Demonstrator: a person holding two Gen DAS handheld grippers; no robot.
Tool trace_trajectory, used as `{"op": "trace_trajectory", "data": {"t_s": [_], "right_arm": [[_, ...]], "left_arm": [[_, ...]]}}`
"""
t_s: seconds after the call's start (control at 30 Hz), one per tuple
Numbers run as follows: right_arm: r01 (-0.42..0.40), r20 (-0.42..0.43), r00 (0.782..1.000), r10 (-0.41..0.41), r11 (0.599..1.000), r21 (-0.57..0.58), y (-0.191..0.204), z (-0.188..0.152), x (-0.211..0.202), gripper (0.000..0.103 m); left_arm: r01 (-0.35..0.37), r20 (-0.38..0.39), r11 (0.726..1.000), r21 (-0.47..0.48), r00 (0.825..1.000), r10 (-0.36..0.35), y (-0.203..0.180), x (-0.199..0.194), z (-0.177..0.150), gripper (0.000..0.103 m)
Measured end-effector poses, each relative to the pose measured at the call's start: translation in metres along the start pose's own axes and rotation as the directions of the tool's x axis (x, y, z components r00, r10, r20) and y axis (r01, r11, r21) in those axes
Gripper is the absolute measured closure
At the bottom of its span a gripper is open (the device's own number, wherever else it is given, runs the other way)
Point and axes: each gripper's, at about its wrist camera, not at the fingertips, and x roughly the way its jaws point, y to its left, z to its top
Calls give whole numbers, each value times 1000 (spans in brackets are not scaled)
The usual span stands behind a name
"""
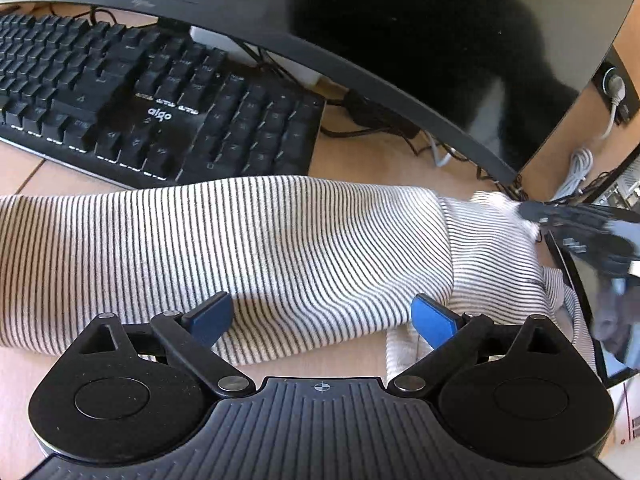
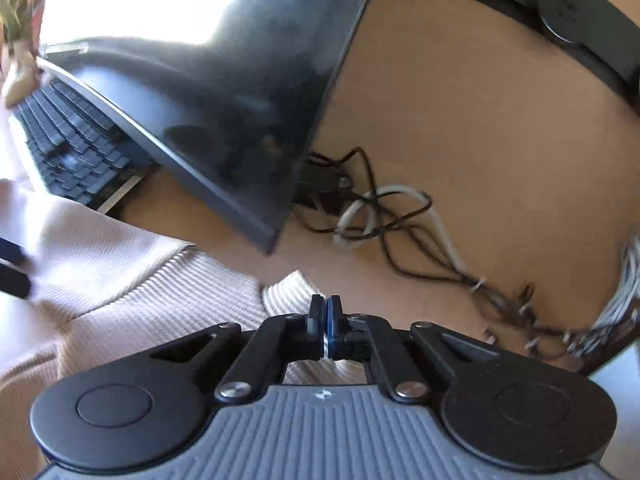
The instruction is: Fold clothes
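A white garment with thin black stripes (image 1: 260, 248) lies across the wooden desk (image 1: 24, 176) in front of the keyboard. My left gripper (image 1: 322, 320) is open, its blue fingertips (image 1: 432, 320) spread just above the garment's near edge, holding nothing. In the right wrist view the same garment (image 2: 132, 292) lies to the left and under my right gripper (image 2: 326, 320), which is shut, with a ribbed fold of the cloth (image 2: 292, 292) at its tips. The right gripper also shows blurred at the garment's right end in the left wrist view (image 1: 576, 220).
A black keyboard (image 1: 140, 96) sits behind the garment, under a curved dark monitor (image 1: 400, 40). Tangled black and white cables (image 2: 384, 216) lie on the desk to the right. A wall socket (image 1: 614, 84) and a small potted plant (image 2: 18, 40) are at the edges.
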Motion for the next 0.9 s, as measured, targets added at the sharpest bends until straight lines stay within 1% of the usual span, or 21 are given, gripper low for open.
{"op": "trace_trajectory", "data": {"t_s": [0.13,0.17,0.2,0.23,0.27,0.3,0.33,0.37,0.4,0.47,0.53,0.57,0.6,0.63,0.7,0.73,0.77,0.8,0.83,0.87,0.9], "right_arm": [[2,-81,997,-8,997,-76,15,-20,46,102],[22,-88,996,-27,998,-58,14,-26,49,101],[39,-80,996,-40,999,-7,9,-31,42,101],[56,-73,996,-53,997,44,4,-36,36,100],[70,-61,996,-64,993,99,-1,-41,26,97],[72,-37,997,-67,985,159,-5,-47,7,91],[57,-17,998,-54,979,197,-3,-55,-13,86],[36,0,999,-36,972,231,1,-63,-32,77],[1,0,1000,-1,969,246,8,-75,-52,71],[-35,-32,998,45,965,261,23,-101,-79,66],[-12,-93,995,38,964,266,38,-128,-90,64],[25,-138,990,15,958,284,39,-144,-90,62],[59,-172,985,-5,950,307,39,-157,-92,53],[77,-173,985,-17,934,350,31,-163,-100,48],[113,-177,984,-39,895,432,17,-174,-117,48],[132,-175,983,-57,880,456,11,-178,-127,48],[164,-169,980,-100,894,417,8,-179,-140,48],[211,-183,971,-155,915,343,7,-182,-149,48],[258,-192,958,-211,929,267,6,-184,-158,48],[296,-200,946,-257,934,198,5,-186,-163,48],[311,-214,937,-274,937,159,5,-188,-158,48]], "left_arm": [[-29,-11,999,46,1000,29,-6,-1,-3,4],[-39,-13,998,54,999,40,-8,-3,-3,4],[-45,-10,997,59,999,45,-10,-6,-3,4],[-26,2,997,72,1000,26,-17,-10,-2,4],[-8,13,996,86,1000,7,-23,-13,-1,4],[10,24,995,100,1000,-12,-29,-17,0,4],[46,34,991,124,998,-50,-40,-20,0,4],[87,35,986,143,995,-93,-49,-19,-1,3],[146,20,976,163,988,-151,-62,-16,-4,3],[253,-22,947,200,967,-254,-85,-6,-13,0],[290,-80,927,239,957,-279,-107,13,-25,0],[256,-105,934,247,966,-237,-110,24,-30,0],[222,-130,941,257,972,-194,-113,34,-36,0],[187,-154,945,267,977,-150,-116,44,-41,0],[148,-147,949,277,983,-111,-114,44,-43,0],[132,-144,952,278,985,-94,-114,42,-42,0],[115,-141,954,279,987,-78,-114,40,-42,0],[98,-139,955,279,988,-61,-114,38,-41,0],[61,-136,962,266,990,-25,-115,37,-39,0],[24,-134,968,252,991,10,-116,35,-36,0],[13,-141,973,232,990,20,-119,32,-36,0]]}}
